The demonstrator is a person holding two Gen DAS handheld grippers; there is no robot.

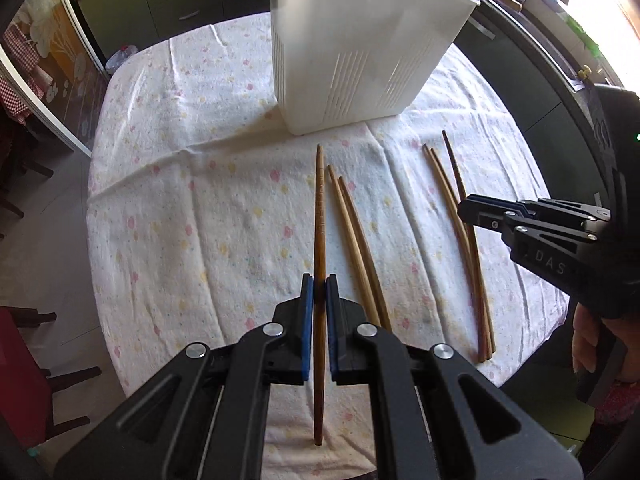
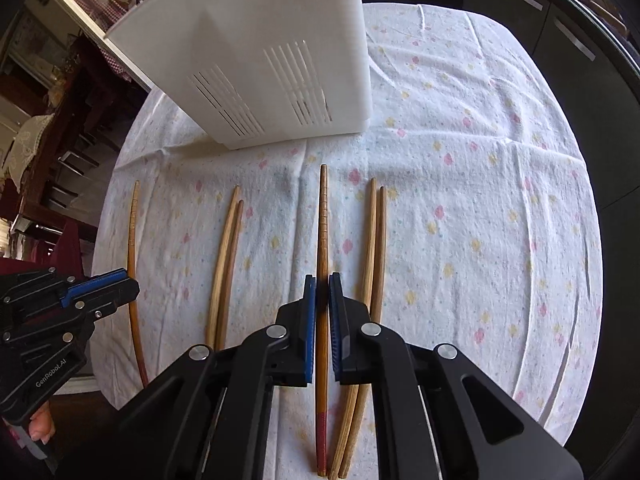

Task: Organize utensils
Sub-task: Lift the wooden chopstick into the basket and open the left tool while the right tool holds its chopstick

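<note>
My left gripper (image 1: pixel 319 280) is shut on a dark brown chopstick (image 1: pixel 319 208) whose far tip points toward the white slotted utensil holder (image 1: pixel 360 48). Right of it a pale chopstick pair (image 1: pixel 356 240) lies on the cloth. In the right wrist view my right gripper (image 2: pixel 322 280) is shut on another dark chopstick (image 2: pixel 322 220) with a red end. A second pale pair (image 2: pixel 376 240) lies just right of it and the first pair (image 2: pixel 228 264) to its left. The holder (image 2: pixel 272 60) stands upright behind them. Each gripper also shows in the other's view: the right gripper (image 1: pixel 462 206) and the left gripper (image 2: pixel 134 282).
A white flowered cloth (image 1: pixel 180 220) covers the round table. Dark chairs (image 1: pixel 28 380) stand off its left edge and green cabinets (image 1: pixel 180 4) line the back. A person's hand (image 1: pixel 584 340) holds the right gripper's handle at the table's right edge.
</note>
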